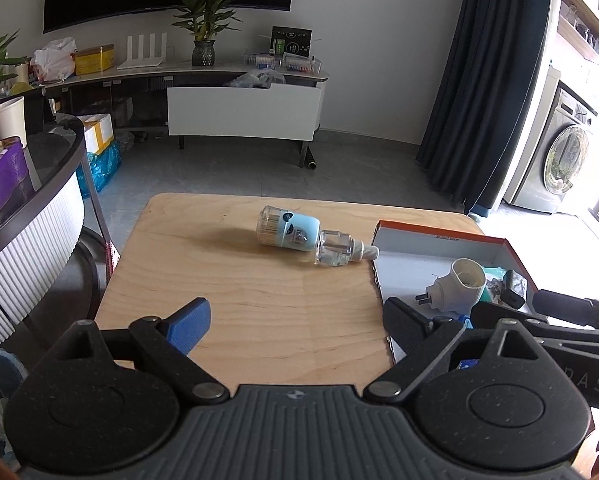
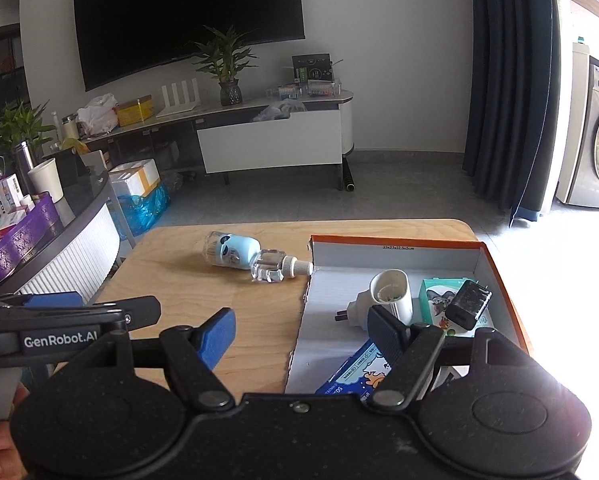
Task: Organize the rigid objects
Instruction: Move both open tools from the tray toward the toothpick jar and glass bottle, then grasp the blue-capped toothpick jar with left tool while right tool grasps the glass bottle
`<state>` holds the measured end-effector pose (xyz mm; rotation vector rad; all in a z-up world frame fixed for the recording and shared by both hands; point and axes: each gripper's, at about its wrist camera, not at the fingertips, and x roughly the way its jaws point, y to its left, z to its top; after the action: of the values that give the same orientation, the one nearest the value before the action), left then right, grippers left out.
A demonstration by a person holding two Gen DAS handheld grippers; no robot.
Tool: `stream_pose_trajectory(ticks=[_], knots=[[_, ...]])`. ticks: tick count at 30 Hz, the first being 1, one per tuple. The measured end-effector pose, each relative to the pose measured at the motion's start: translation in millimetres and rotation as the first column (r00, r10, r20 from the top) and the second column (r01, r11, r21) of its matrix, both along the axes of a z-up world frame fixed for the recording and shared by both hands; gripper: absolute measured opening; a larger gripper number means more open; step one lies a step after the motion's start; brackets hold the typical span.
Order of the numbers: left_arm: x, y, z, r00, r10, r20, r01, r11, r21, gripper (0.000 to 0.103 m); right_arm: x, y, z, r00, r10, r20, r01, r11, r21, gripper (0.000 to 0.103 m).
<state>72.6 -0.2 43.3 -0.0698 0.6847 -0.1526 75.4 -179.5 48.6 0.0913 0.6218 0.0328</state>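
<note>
A clear bottle with a light blue label (image 1: 289, 231) (image 2: 235, 253) lies on its side on the wooden table (image 1: 239, 288) (image 2: 251, 312), beside a small clear bottle with a white cap (image 1: 341, 249) (image 2: 277, 266). An open orange-edged box (image 1: 439, 240) (image 2: 395, 256) at the right holds a white plug-in device (image 1: 457, 285) (image 2: 387, 294), a black charger (image 2: 469, 304) and small cartons. My left gripper (image 1: 297, 312) is open and empty, near the table's front. My right gripper (image 2: 303, 330) is open and empty over the box's left edge.
A curved counter (image 1: 39, 208) with a purple box and a paper cup stands at the left. A TV stand with a plant (image 1: 203, 24) is across the room. A dark curtain and a washing machine (image 1: 559, 160) are at the right.
</note>
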Motion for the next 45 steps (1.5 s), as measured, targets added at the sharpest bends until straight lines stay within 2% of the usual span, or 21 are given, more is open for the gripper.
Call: stream_pose_trajectory(ticks=[27, 35, 40, 45], knots=[[37, 18, -16, 0.999, 0.015, -0.033, -0.014, 1.000, 0.017, 0.095, 44, 21, -22, 0.998, 0.037, -0.054, -0.038, 0.999, -0.001, 0.087], [66, 15, -25, 1.000, -0.005, -0.031, 0.006, 0.999, 0.032, 0.099, 62, 20, -27, 0.997, 0.035, -0.063, -0.034, 0.999, 0.011, 0.086], [98, 9, -36, 0.999, -0.030, -0.034, 0.031, 0.999, 0.028, 0.103, 67, 15, -33, 0.997, 0.034, -0.070, -0.032, 0.999, 0.025, 0.087], [134, 2, -50, 0.997, -0.053, -0.048, 0.054, 0.998, 0.025, 0.103, 73, 8, -36, 0.997, 0.028, -0.075, -0.025, 0.999, 0.040, 0.087]])
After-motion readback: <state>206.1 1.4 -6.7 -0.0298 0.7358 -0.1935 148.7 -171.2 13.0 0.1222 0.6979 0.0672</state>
